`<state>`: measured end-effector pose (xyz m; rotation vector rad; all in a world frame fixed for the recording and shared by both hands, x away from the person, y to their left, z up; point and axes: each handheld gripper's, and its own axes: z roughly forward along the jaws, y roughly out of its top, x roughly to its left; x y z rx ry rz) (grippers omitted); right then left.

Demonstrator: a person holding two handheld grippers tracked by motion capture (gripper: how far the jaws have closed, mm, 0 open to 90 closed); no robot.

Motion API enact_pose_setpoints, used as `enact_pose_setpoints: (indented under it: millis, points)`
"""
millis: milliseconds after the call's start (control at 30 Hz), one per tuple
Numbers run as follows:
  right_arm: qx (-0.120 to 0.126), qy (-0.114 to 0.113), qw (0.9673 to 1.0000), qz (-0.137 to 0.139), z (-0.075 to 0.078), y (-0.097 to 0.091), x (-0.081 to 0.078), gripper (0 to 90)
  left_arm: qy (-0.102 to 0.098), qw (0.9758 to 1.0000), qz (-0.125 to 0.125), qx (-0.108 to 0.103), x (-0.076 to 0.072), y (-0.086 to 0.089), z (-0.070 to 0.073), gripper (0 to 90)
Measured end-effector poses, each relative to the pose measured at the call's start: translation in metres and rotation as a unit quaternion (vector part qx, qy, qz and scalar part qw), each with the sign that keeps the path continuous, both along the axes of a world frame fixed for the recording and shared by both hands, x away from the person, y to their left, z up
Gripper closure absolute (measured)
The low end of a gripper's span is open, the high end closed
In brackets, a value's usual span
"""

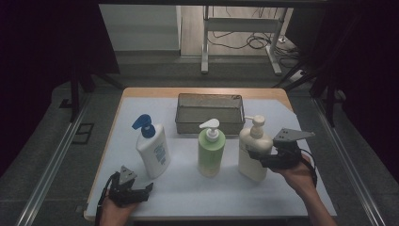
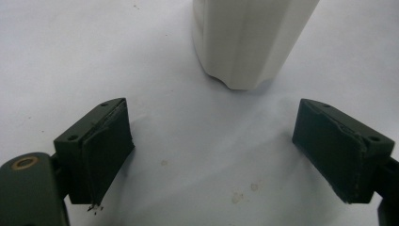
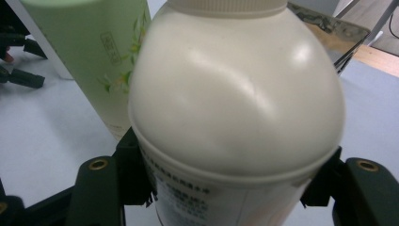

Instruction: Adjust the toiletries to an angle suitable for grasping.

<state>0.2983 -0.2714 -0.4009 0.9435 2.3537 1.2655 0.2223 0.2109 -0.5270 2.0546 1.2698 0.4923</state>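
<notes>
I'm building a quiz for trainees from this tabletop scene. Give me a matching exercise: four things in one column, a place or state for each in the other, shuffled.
Things:
1. cream bottle
2. green bottle
3. blue-capped bottle
4. wire basket

Places or states:
A. at the far edge of the mat, behind the bottles
B. leftmost of the three bottles
C. between the right gripper's jaws
D. middle of the three bottles

Pairs: 1-C, 2-D, 3-B, 4-A

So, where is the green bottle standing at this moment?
In the high view the green bottle stands upright mid-table, between the blue-capped white bottle on its left and the cream bottle on its right, before the metal basket.
</notes>
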Motion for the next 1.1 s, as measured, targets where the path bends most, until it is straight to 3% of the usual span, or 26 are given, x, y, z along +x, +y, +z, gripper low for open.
enact_pose_setpoints:
  millis: [500,1100]
  points:
    - [-0.005,-0.009,0.9999,-0.007,0.025,0.008,0.015,36.1,0.001,1.0000,-0.001,0.001,0.000,0.000,0.000,11.9]
    - [0.009,-0.027,0.9996,-0.007,0.056,0.021,0.038,36.1,0.000,1.0000,0.000,0.000,0.000,0.000,0.000,11.9]
